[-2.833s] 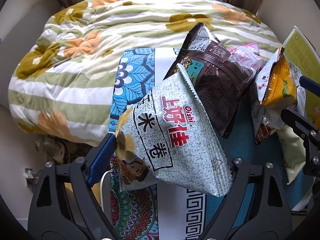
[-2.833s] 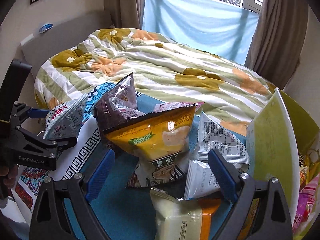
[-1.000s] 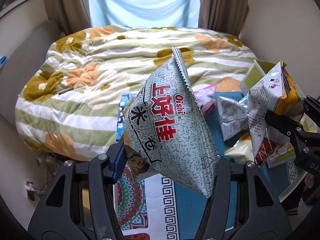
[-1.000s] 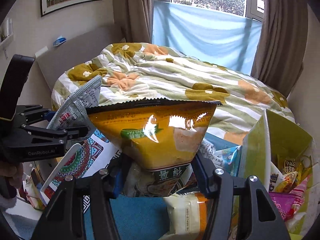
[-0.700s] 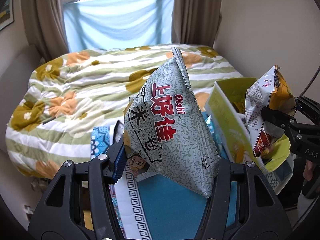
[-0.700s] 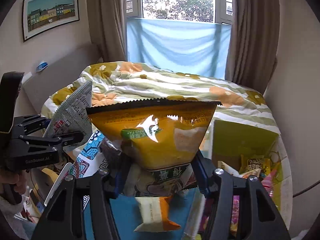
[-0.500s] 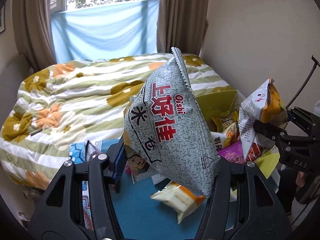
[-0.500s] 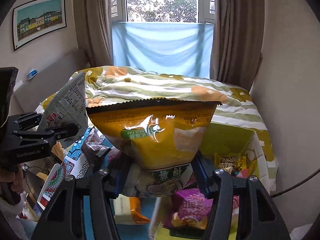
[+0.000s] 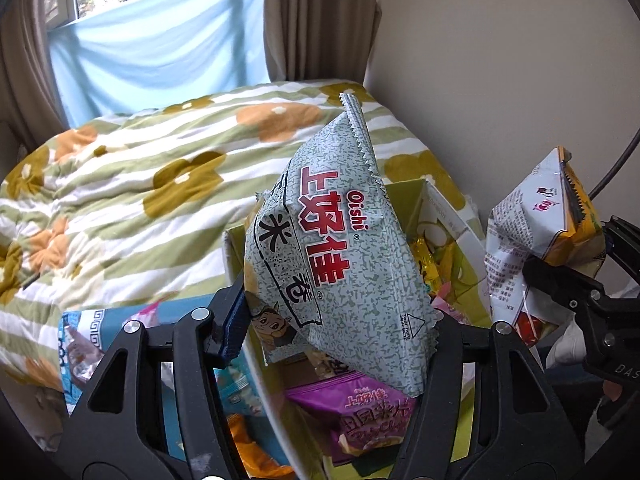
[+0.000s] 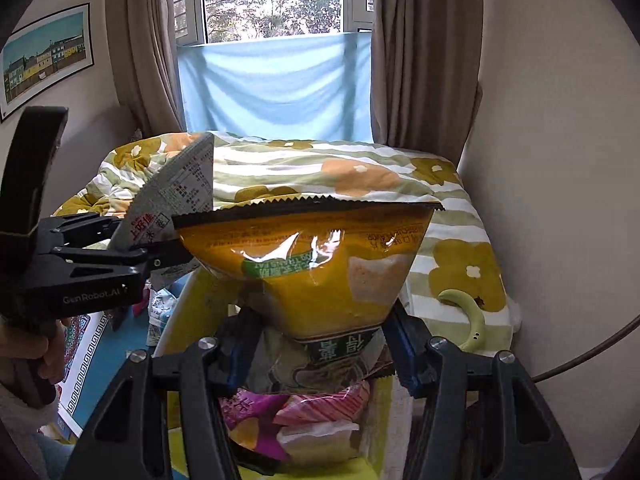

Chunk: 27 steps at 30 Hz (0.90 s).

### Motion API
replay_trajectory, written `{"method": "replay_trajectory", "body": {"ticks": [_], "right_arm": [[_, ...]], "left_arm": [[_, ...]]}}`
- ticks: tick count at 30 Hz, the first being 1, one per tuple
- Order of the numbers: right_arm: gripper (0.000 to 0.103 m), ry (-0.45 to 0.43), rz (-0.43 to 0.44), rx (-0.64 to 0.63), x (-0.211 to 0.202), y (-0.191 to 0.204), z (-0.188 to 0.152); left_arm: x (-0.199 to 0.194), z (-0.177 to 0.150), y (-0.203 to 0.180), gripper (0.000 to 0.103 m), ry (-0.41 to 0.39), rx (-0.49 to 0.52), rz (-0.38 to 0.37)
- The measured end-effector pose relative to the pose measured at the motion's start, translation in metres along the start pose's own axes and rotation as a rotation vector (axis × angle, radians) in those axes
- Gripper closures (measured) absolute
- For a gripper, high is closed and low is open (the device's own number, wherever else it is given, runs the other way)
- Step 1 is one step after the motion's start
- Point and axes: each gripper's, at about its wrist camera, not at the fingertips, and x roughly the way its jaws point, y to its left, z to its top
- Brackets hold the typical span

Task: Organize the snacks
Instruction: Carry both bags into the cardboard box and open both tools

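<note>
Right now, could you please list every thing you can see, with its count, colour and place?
Oishi bag: one, grey-green, between left tool's fingers.
yellow bag: one, yellow, in right tool.
box: one, yellow-green, below both bags, holding snacks.
purple packet: one, purple, in box.
quilt: one, striped, flowered, on bed.
cloth: one, light blue, across window.
picture: one, wall, left.
left tool: jaws just opening, bag between them.
right tool: shut on yellow bag.

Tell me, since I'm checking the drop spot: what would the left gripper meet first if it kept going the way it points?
Probably the purple snack packet lying in the yellow-green box, right beneath the held Oishi bag; depth is unclear.
</note>
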Motion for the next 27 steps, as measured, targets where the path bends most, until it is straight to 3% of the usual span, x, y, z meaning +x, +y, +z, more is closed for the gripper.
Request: {"method": "replay_trajectory", "body": {"ticks": [2,4,14,23,24,26,27], "right_arm": [[0.049,0.016,0.019,0.001,0.008,-0.011,0.002],[0.049,0.027,0.036,-0.006,0.015,-0.019,0.003],[0.049,0.078,0.11,-0.005,0.038,-0.032,0.006],[0.047,0.168,0.144,-0.054,0.072,-0.023,0.018],[0.045,0.177,0.149,-0.052,0.074,-0.021,0.017],[0.031,0.162,0.136,-0.051,0.075,-0.018,0.014],[0.01,0.148,0.124,-0.051,0.073,-0.018,0.012]], "left_arm": [[0.014,0.0,-0.006,0.015,0.022,-0.004,0.007],[0.02,-0.001,-0.009,0.002,0.023,-0.02,0.05],[-0.005,-0.044,0.011,0.002,0.06,-0.116,0.076],[-0.025,-0.068,0.032,0.002,0.051,-0.165,0.152],[-0.028,-0.071,0.035,0.002,0.049,-0.171,0.161],[-0.033,-0.076,0.038,0.002,0.05,-0.181,0.172],[-0.035,-0.08,0.041,0.002,0.05,-0.187,0.176]]}}
